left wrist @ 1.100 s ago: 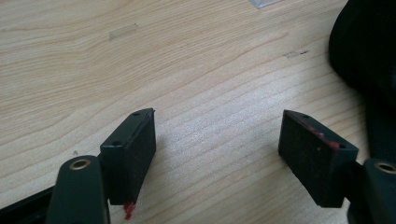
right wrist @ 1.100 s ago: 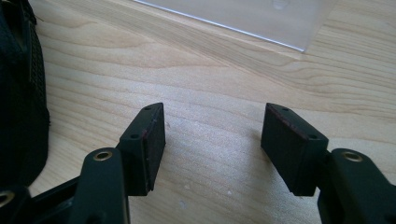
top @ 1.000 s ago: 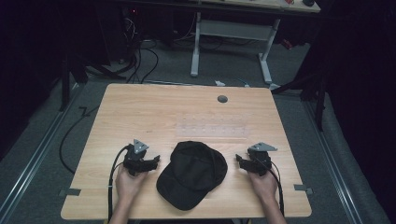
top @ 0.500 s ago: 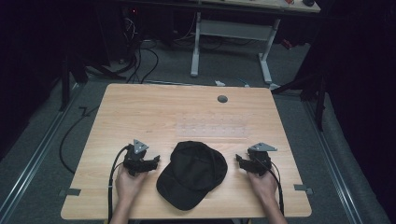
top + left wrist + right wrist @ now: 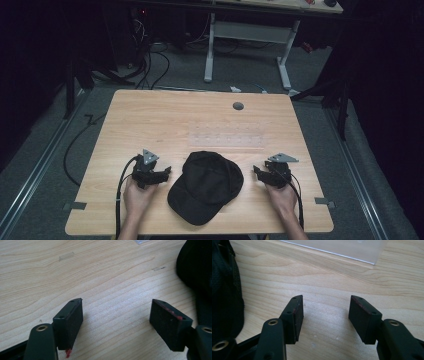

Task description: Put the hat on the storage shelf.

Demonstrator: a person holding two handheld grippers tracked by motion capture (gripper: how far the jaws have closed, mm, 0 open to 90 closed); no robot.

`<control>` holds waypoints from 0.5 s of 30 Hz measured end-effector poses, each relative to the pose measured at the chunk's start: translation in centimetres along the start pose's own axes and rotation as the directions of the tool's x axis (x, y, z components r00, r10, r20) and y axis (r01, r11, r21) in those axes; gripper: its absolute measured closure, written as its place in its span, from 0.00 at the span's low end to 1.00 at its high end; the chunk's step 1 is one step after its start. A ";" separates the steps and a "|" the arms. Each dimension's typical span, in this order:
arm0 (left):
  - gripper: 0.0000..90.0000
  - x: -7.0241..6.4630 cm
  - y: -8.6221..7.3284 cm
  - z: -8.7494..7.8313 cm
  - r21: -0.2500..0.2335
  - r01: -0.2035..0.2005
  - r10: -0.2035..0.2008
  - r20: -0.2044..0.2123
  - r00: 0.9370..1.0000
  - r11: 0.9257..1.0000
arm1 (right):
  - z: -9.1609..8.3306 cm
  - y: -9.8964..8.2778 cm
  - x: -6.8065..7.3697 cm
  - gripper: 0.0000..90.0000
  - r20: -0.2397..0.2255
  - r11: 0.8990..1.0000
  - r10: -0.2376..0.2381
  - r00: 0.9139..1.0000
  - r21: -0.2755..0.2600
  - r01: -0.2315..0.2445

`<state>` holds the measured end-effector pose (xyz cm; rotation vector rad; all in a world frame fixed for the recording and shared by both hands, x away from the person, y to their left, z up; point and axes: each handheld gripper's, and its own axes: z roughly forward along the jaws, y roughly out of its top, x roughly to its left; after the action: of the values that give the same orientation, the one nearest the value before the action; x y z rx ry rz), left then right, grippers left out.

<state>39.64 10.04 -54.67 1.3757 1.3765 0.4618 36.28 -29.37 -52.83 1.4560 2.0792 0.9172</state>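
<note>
- Resting on the wooden table (image 5: 150,115), the left claw (image 5: 166,171) stands well open with bare wood between its pads (image 5: 72,320); it holds nothing.
- Opposite it, the right claw (image 5: 256,171) is also apart and empty; its jaws have just been closing a little, with only tabletop between them.
- A black cap (image 5: 206,186) lies flat between the two claws, its crown just inward of each and its brim toward the person's side. In the left gripper view its dark cloth sits just beyond the right-hand pad; in the right gripper view the cap (image 5: 224,290) lies beyond the left-hand pad.
- Likely risk: soft cloth can bunch or slide away from a claw that pushes in from the side, so the pads may pinch only a thin fold and let it slip.
- Likely risk: if one claw grips before the other, the cap may twist or drag across the smooth wood toward the near edge.
- A clear plastic sheet (image 5: 332,247) lies ahead of the right claw; a cap pushed forward could ride onto it.
- No brand, label or writing can be read on the cap, claws or table.
</note>
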 end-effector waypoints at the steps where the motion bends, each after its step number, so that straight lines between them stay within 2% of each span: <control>1: 0.30 0.0 0.0 0.0 0.000 0.000 0.000 0.000 1.000 1.000 | -0.1 -0.1 0.1 0.52 -0.001 1.000 -0.002 1.000 -0.001 0.002; 6: 0.30 0.0 0.0 0.0 0.000 0.002 -0.002 -0.001 1.000 1.000 | -0.7 -0.2 0.3 0.53 -0.029 1.000 0.001 1.000 -0.008 -0.002; 12: 0.30 0.0 0.0 0.0 0.000 0.002 -0.002 -0.001 1.000 1.000 | -2.1 -0.2 0.5 0.53 -0.071 0.999 0.018 0.997 -0.044 -0.021; 13: 0.30 0.0 0.0 0.0 0.000 0.002 -0.002 -0.001 1.000 1.000 | -2.4 -0.2 0.8 0.54 -0.093 0.999 0.021 0.995 -0.030 -0.024; 15: 0.30 0.1 0.0 0.0 0.001 0.004 -0.004 -0.001 1.000 1.000 | -2.5 -0.3 1.0 0.54 -0.096 1.000 0.015 0.995 -0.020 -0.017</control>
<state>39.65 10.12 -54.65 1.3736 1.3802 0.4589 34.05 -29.16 -51.27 1.4459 2.1225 1.0309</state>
